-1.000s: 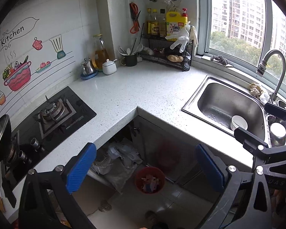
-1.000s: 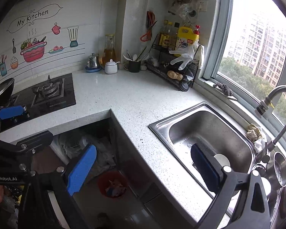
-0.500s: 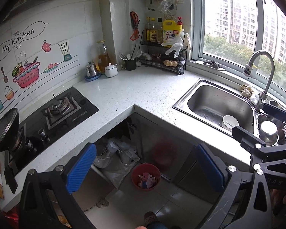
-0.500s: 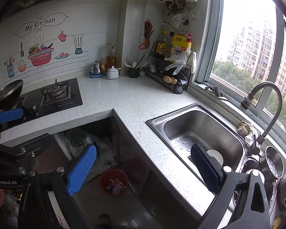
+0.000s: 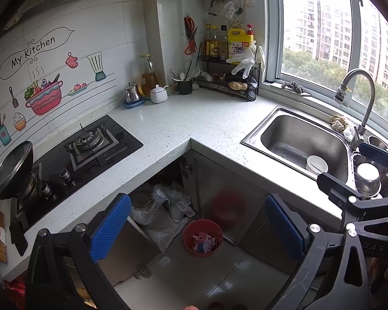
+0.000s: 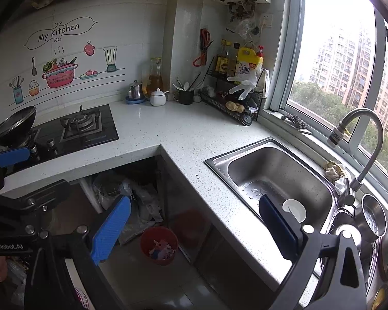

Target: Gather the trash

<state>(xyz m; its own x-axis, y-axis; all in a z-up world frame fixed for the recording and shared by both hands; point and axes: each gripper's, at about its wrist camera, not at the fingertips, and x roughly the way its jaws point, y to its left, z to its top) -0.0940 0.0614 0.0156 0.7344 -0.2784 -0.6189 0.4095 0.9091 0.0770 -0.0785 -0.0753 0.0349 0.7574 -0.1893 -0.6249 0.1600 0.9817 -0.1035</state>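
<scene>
Both grippers are held up high over the corner of the kitchen, looking down at the L-shaped counter [image 5: 194, 126]. The left gripper [image 5: 198, 227] has its blue pads spread wide with nothing between them, and the right gripper [image 6: 194, 228] is the same, jaws wide apart and empty.

The trash itself is down on the floor: a small red bin [image 5: 203, 237] sits on the tiles just in front of the open cabinet under the counter corner, and it has pink and white scraps of paper in it. Right behind it, inside the open cabinet, there's a heap of crumpled plastic bags [image 5: 165, 206].

On the counter, the gas stove [image 5: 88, 149] is off to the left with a wok [image 5: 13, 168] on the near burner. The sink [image 5: 297, 139] is on the right under the window, with a white bowl [image 5: 316, 164] sitting in the basin and a curved tap [image 5: 359, 95] over it. Back in the corner is a black wire rack [image 5: 227, 82] with bottles and a yellow jug, and a clear glove [image 5: 243, 62] hangs off the front of it.
</scene>
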